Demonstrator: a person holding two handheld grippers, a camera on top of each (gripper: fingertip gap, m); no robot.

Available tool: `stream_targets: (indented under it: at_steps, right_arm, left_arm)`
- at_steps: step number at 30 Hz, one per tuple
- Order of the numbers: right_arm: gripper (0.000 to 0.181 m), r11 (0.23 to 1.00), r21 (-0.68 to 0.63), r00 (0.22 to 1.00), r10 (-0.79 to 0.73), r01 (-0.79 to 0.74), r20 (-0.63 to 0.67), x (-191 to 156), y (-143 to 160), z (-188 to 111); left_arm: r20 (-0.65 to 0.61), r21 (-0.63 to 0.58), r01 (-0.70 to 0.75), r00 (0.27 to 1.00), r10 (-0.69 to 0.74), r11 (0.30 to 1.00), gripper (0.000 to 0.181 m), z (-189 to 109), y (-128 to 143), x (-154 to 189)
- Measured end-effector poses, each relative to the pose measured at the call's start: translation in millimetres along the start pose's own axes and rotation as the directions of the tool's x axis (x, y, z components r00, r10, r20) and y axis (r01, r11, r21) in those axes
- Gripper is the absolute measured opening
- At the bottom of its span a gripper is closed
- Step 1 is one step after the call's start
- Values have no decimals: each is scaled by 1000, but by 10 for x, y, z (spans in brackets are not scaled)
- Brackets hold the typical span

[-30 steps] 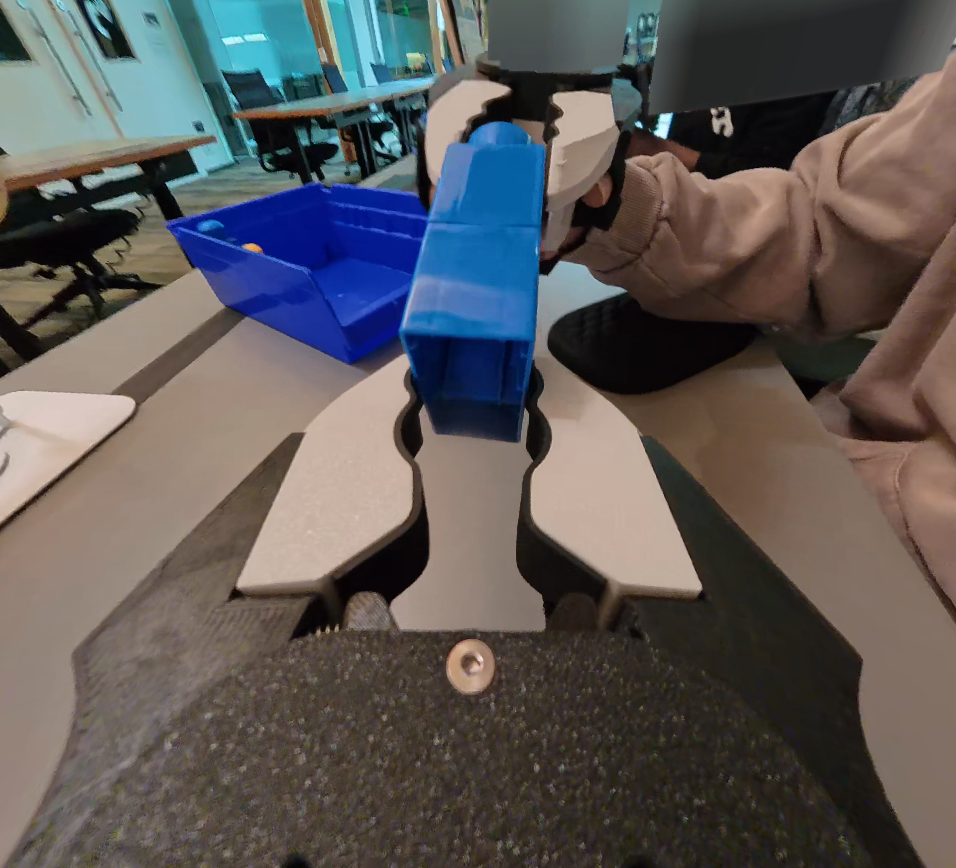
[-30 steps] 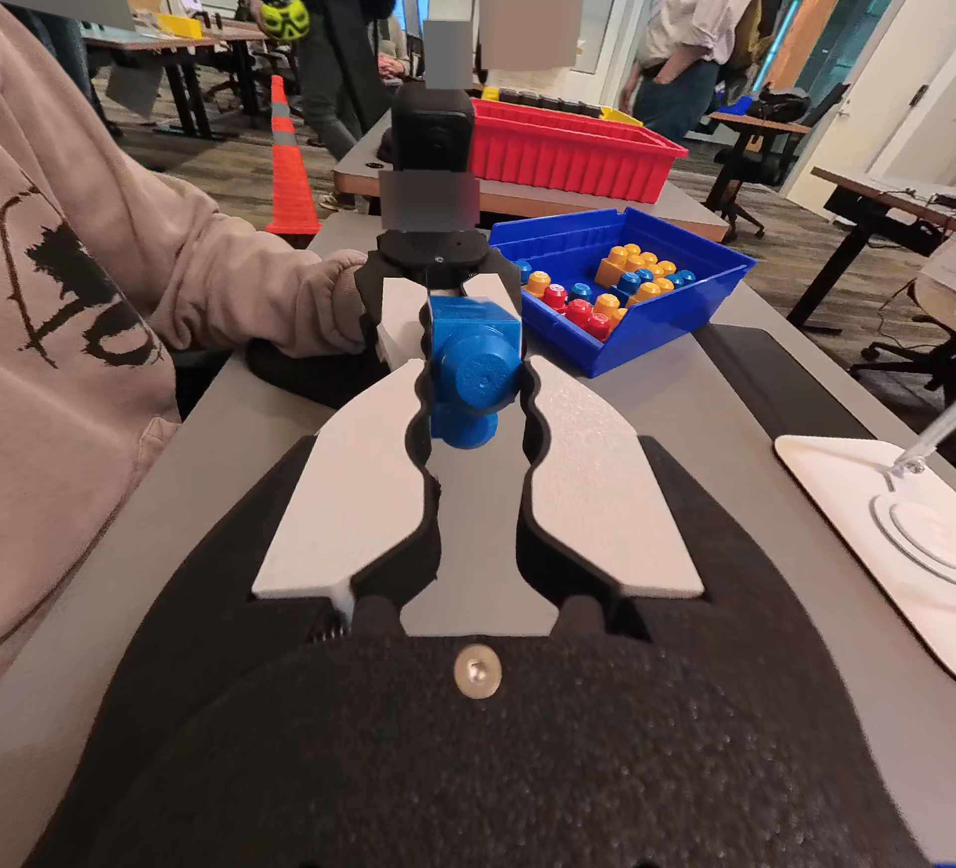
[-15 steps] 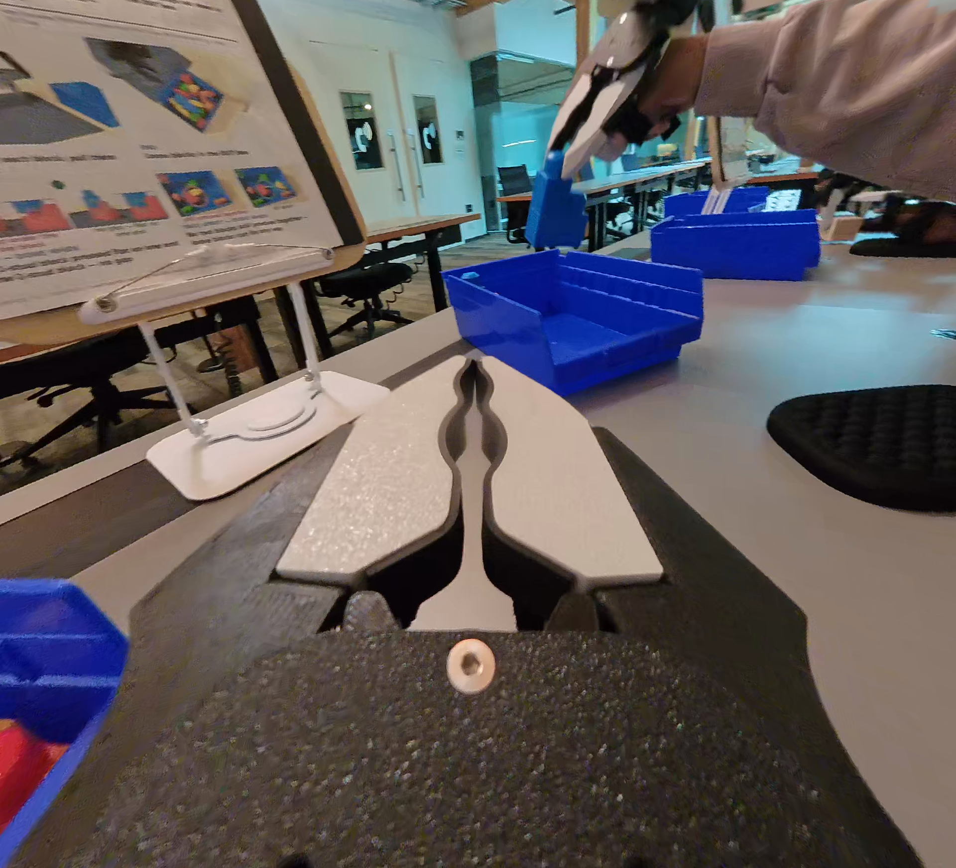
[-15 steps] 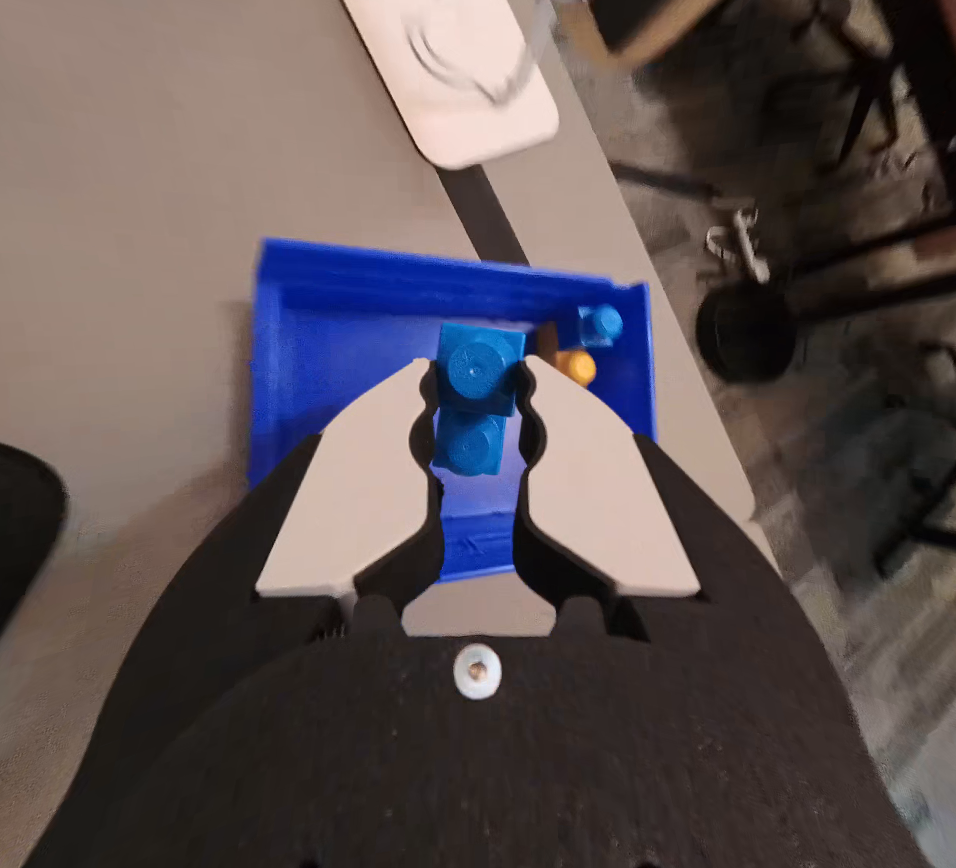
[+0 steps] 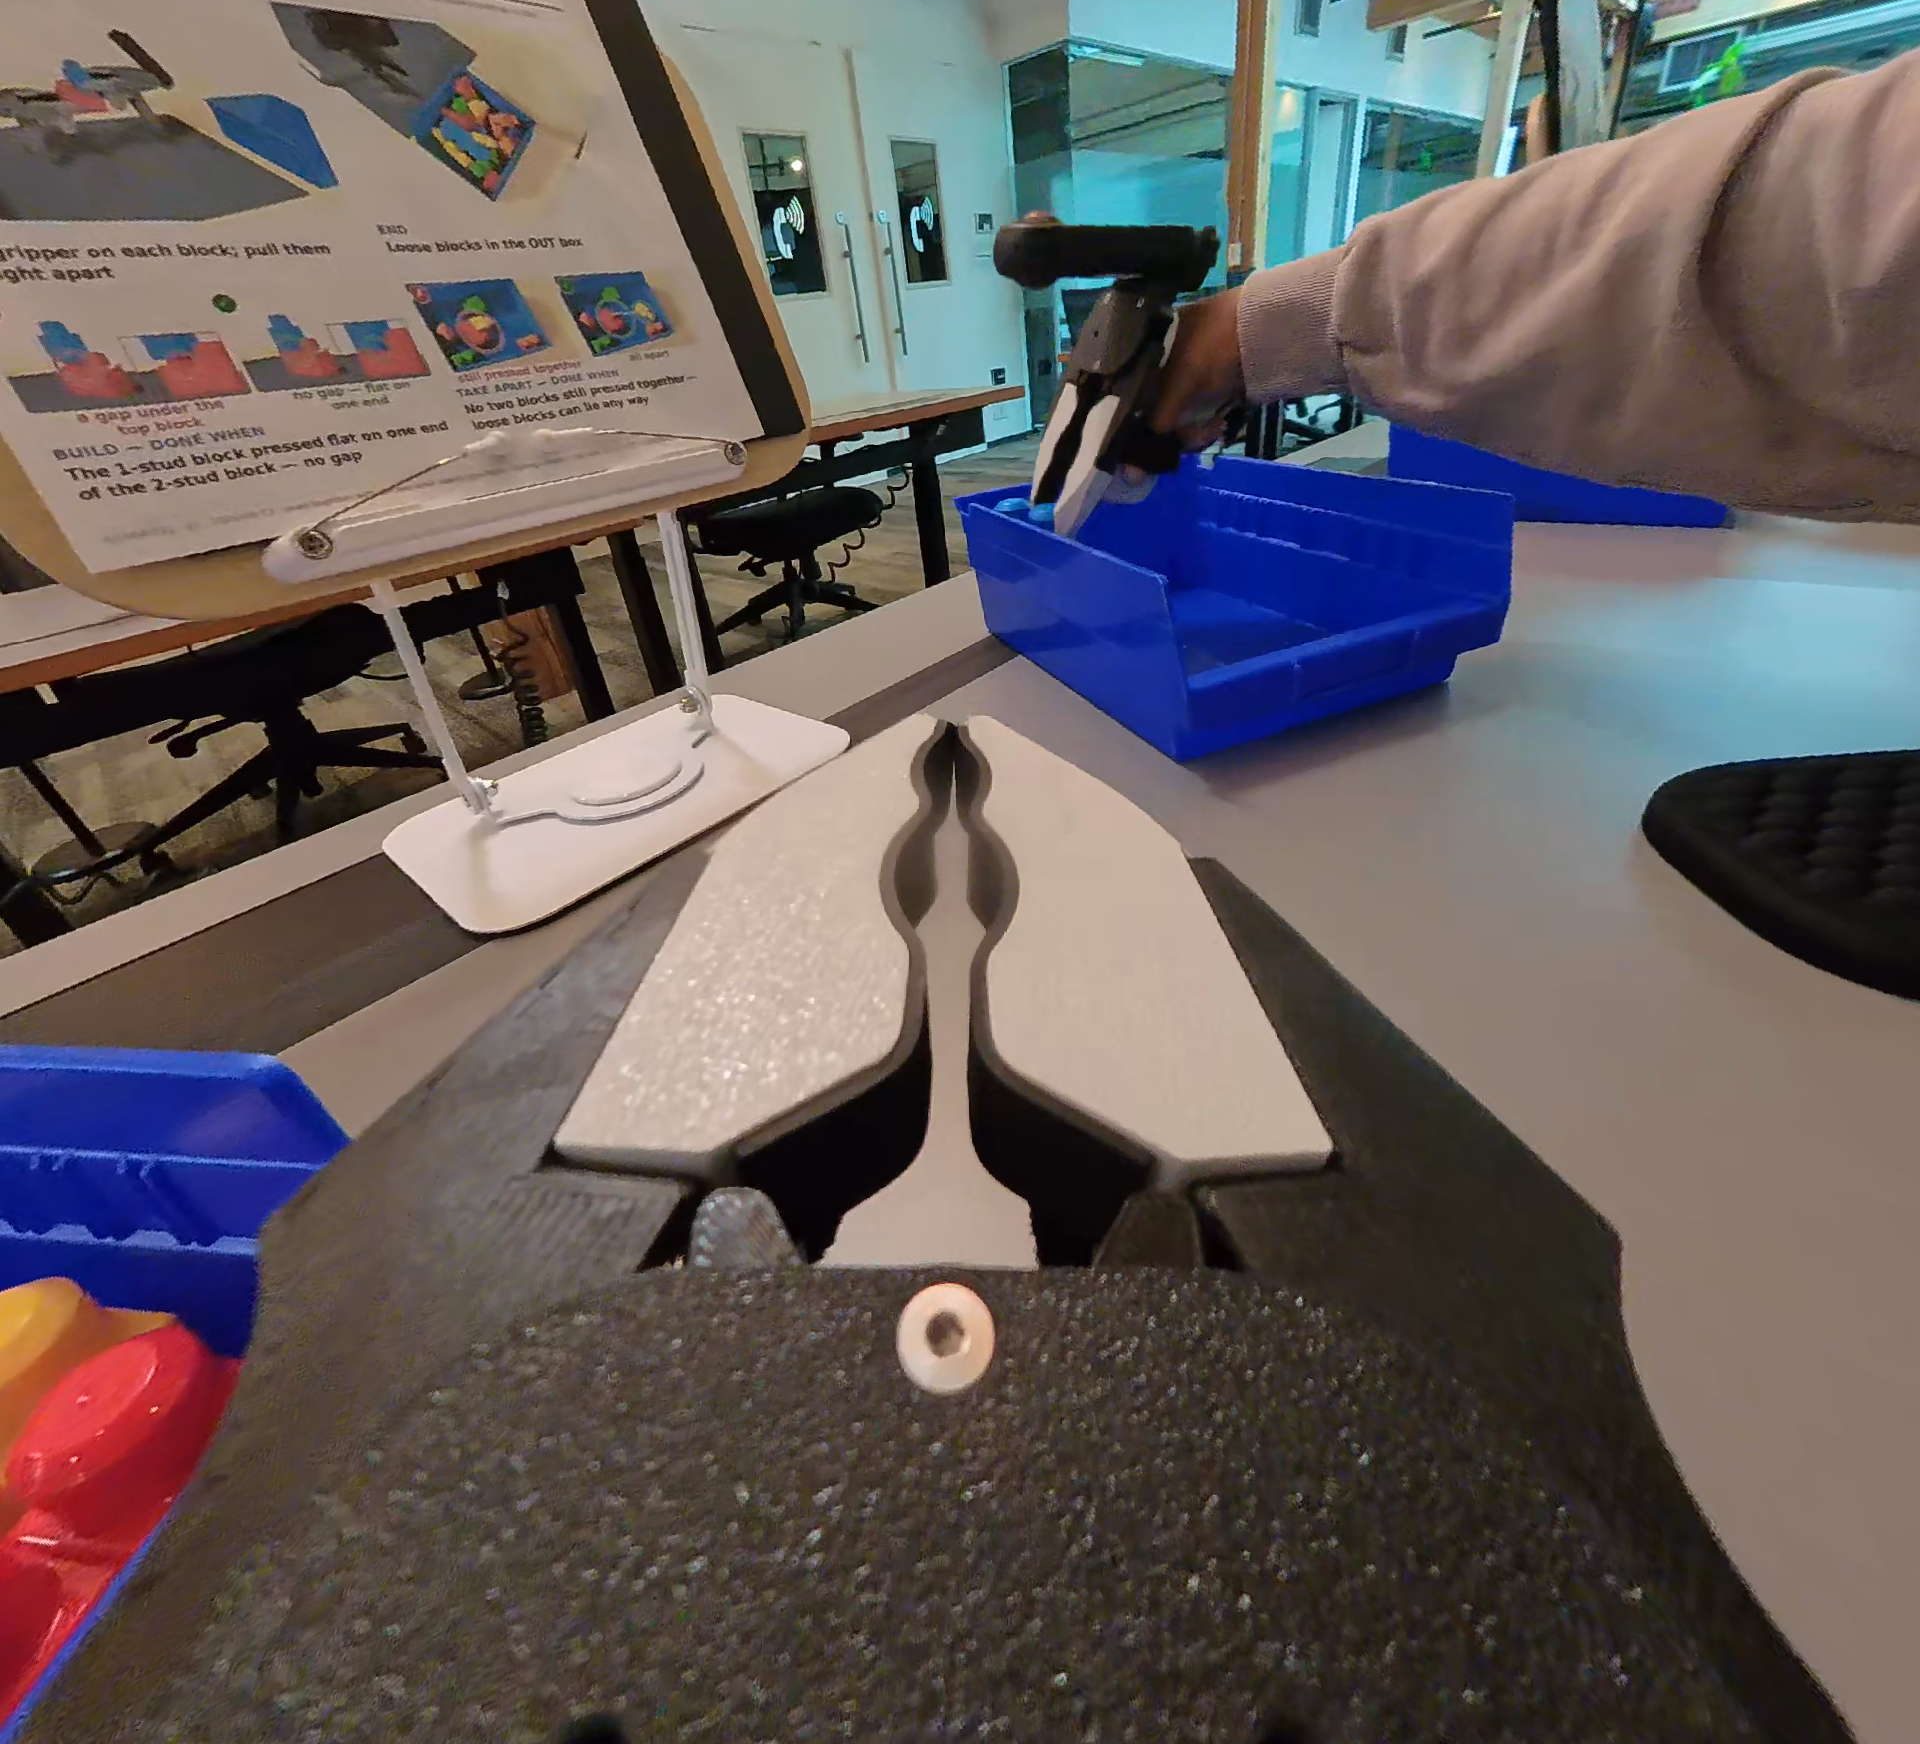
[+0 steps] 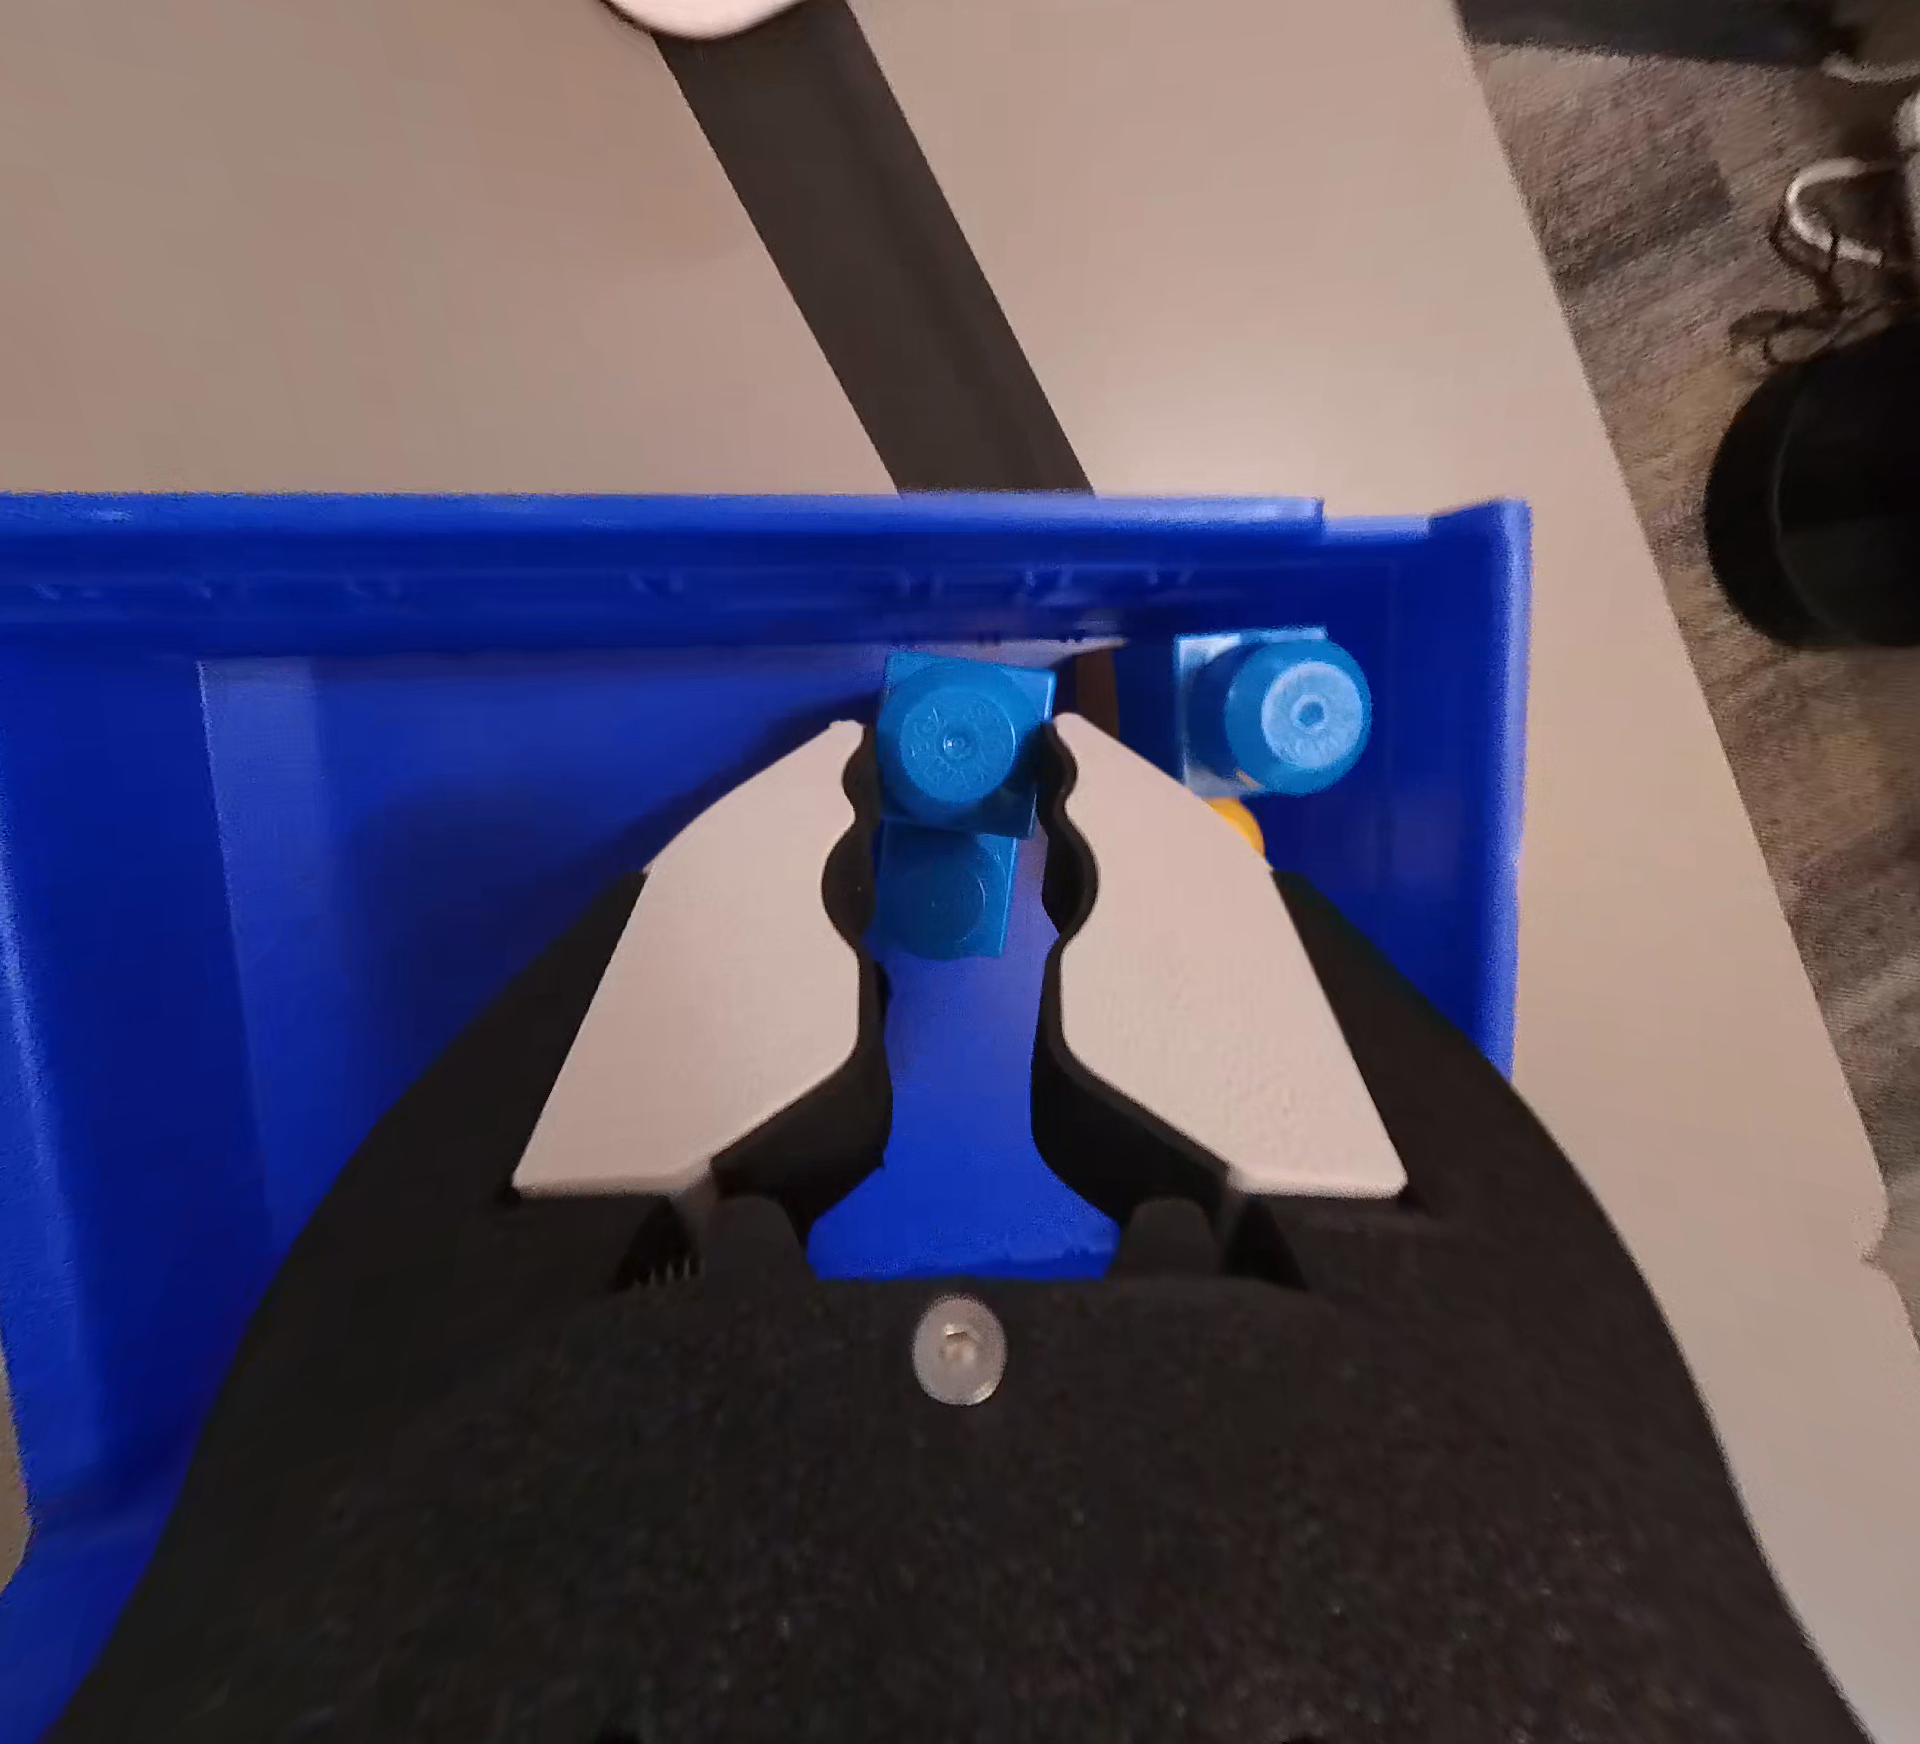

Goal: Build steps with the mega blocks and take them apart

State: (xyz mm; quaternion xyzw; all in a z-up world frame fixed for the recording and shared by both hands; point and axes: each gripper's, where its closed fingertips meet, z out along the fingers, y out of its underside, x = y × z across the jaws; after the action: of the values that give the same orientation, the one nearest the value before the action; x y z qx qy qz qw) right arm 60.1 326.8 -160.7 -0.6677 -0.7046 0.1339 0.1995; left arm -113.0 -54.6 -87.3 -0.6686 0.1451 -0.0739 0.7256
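Down inside the blue bin (image 6: 644, 572) our right gripper (image 6: 954, 733) is clamped on a built step of blue blocks (image 6: 951, 811): a single-stud piece sits on the far end of a two-stud one, and our fingertips (image 6: 1101, 759) squeeze its sides close to the bin's far wall. We cannot tell whether the step already rests on the bin floor or hangs just above it. Just to its right, in the bin's corner, stands another blue block (image 6: 1273, 718) with its stud turned toward us, and an orange block (image 6: 1238, 827) peeks out from behind our right finger, touching or nearly touching that blue one. Beyond the bin we see the grey table (image 6: 312, 240) crossed by a dark strip (image 6: 883, 240). Our left gripper (image 5: 954, 744) holds nothing; its jaws are pressed almost together, only a thin slit between the tips, and it hovers low over the table well apart from the bin. Ahead of it to the left stands an instruction board (image 5: 343, 167) on a white stand (image 5: 623, 811). At our lower left edge, a second blue bin (image 5: 145, 1164) holds red and yellow blocks (image 5: 94, 1424), and a black textured mat (image 5: 1808, 863) lies on the right.
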Motion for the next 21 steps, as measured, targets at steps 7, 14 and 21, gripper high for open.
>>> stream_targets:
  at_steps: [7,14,21]
  right_arm:
    - [29,996,5,996,-85,85,0,80,-60,44]
    - [33,991,3,990,-131,131,-55,173,-139,-6]
    - [33,968,218,985,-89,120,-149,-2,-441,-625]
  left_arm:
    - [-33,-18,11,999,-12,1000,0,19,48,26]
    - [-47,-35,13,999,-14,999,0,31,82,45]
    - [-24,-32,22,999,-23,999,0,11,49,1]
